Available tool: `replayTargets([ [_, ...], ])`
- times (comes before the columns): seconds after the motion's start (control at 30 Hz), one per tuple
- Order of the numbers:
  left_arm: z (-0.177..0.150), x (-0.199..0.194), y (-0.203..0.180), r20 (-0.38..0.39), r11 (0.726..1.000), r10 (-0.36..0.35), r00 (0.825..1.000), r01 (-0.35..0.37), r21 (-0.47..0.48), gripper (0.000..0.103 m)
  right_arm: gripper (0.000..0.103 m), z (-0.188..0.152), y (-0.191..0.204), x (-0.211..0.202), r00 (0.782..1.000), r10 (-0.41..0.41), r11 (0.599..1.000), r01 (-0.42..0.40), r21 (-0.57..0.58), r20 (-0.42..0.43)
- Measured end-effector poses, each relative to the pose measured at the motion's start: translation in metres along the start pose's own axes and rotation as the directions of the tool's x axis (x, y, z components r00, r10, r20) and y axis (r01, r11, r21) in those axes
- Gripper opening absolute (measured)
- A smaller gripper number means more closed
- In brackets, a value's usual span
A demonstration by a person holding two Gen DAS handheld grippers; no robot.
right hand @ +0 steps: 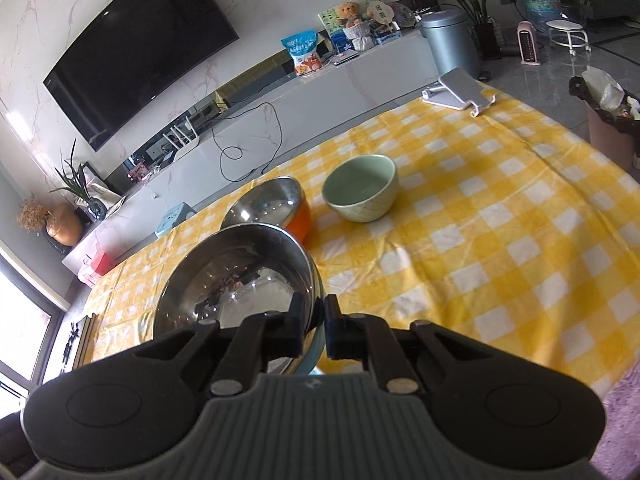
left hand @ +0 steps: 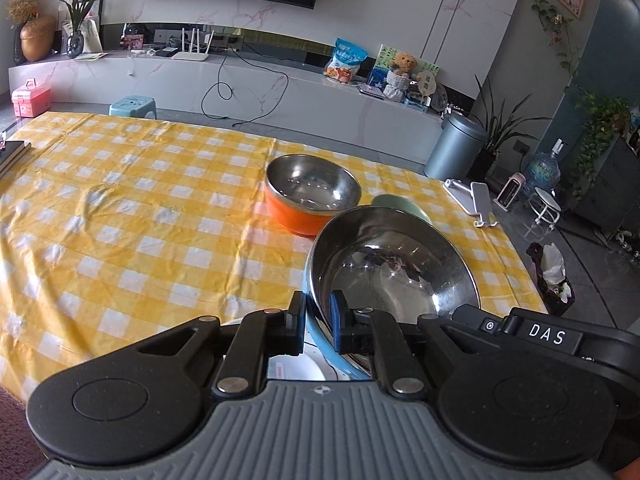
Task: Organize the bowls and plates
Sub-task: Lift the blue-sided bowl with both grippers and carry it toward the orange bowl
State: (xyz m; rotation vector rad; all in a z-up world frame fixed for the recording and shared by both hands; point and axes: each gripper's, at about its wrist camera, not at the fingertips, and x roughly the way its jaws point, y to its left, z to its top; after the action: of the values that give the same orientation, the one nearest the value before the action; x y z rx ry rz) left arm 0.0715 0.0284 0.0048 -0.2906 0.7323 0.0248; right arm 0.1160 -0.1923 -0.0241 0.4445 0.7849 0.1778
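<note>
Bowls on the checked tablecloth point(right hand: 500, 208); one steel bowl with a blue outside point(left hand: 394, 264) is gripped by both tools.

Tablecloth, yellow and white, covers the table. Blue-sided bowl is nearest the cameras and raised at a tilt: left gripper point(left hand: 317, 322) is clamped on its near rim, one finger inside and one outside; right gripper point(right hand: 314, 328) is clamped on the rim at the opposite side, seen in its own view. Behind it, steel bowl with orange outside point(right hand: 276, 206) sits on the cloth. Green bowl point(right hand: 360, 186) stands just beside the orange one, apart from it. White phone stand point(right hand: 458, 92) lies at the far table corner.
</note>
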Motion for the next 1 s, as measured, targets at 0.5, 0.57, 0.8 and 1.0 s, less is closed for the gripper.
replayTargets([
  [0.5, -0.046, 0.038, -0.04, -0.184, 0.998, -0.059, 0.981, 0.059, -0.006, 0.015, 0.006, -0.011, -0.076, -0.017, 0.994, -0.105, 0.99, 0.106, 0.097, -0.016],
  [0.57, -0.048, 0.042, -0.041, -0.197, 0.998, -0.057, 0.979, 0.057, -0.007, 0.015, 0.006, -0.013, -0.08, -0.014, 0.994, -0.109, 0.988, 0.111, 0.106, -0.024],
  [0.8, -0.054, 0.054, -0.042, -0.222, 0.999, -0.046, 0.974, 0.047, -0.002, 0.015, 0.006, -0.018, -0.09, -0.001, 0.992, -0.118, 0.985, 0.124, 0.12, -0.053],
  [1.0, -0.054, 0.053, -0.05, -0.215, 0.999, -0.024, 0.976, 0.033, 0.038, 0.015, 0.006, -0.018, -0.09, 0.001, 0.99, -0.13, 0.984, 0.136, 0.112, -0.057],
])
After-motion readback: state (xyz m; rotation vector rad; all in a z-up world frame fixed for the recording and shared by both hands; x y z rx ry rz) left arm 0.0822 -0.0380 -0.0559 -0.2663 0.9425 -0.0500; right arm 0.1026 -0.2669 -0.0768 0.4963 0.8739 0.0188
